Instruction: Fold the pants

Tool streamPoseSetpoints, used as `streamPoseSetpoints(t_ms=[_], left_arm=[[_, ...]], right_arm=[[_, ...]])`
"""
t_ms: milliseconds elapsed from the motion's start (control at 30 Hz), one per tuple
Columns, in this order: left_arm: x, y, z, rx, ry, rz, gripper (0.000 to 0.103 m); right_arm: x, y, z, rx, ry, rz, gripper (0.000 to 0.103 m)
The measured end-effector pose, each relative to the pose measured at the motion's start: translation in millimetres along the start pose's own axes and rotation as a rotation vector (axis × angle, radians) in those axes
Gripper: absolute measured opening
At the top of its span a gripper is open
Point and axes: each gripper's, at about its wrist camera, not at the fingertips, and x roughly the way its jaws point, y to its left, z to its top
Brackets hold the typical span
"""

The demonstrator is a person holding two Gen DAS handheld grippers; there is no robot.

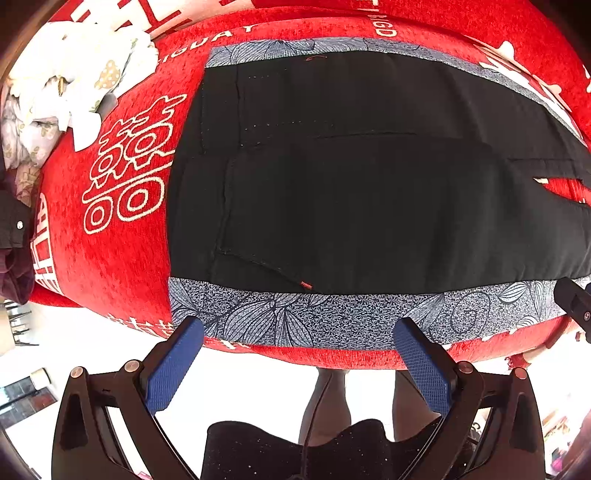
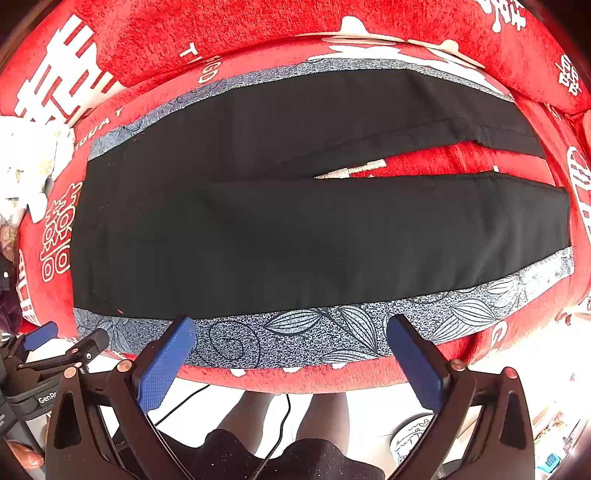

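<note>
**Over the bed edge: both grippers empty, pants flat beyond**

Nearest, the left gripper [image 1: 297,334] and right gripper [image 2: 290,332] hover with jaws wide apart, holding nothing. Beyond lies a grey floral cloth [image 2: 295,343], then the black pants [image 2: 258,236], spread flat, legs slightly parted. Soft, light and limp, they probably pinch best at waistband and hem.

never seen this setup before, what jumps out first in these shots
Black pants lie spread flat across the middle, legs running right, on a grey leaf-print cloth over a bright red cover with white characters. Both grippers, left and right, hang open at the near edge, holding nothing.
</note>
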Motion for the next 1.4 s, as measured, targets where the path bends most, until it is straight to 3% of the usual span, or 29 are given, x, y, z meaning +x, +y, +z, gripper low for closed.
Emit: streamPoseSetpoints(t_ms=[267, 700, 1100, 1400], left_arm=[[-0.2, -2.9, 3.4, 0.009, 0.014, -0.05, 0.103], [-3.8, -4.1, 3.5, 0.014, -0.005, -0.065, 0.103], [-3.1, -2.2, 1.9, 0.027, -0.004, -0.016, 0.103], [0.8, 1.8, 1.2, 0.022, -0.005, -0.02, 0.103]], right_arm=[[0.5, -0.7, 0.3, 0.001, 0.0, -0.001, 0.103], [1.6, -3.6, -1.9, -0.003, -0.002, 0.0, 0.103], [2.0, -1.3, -1.4, -0.008, 0.0, -0.003, 0.103], [4.4, 0.8, -2.5, -0.013, 0.001, -0.005, 0.103]])
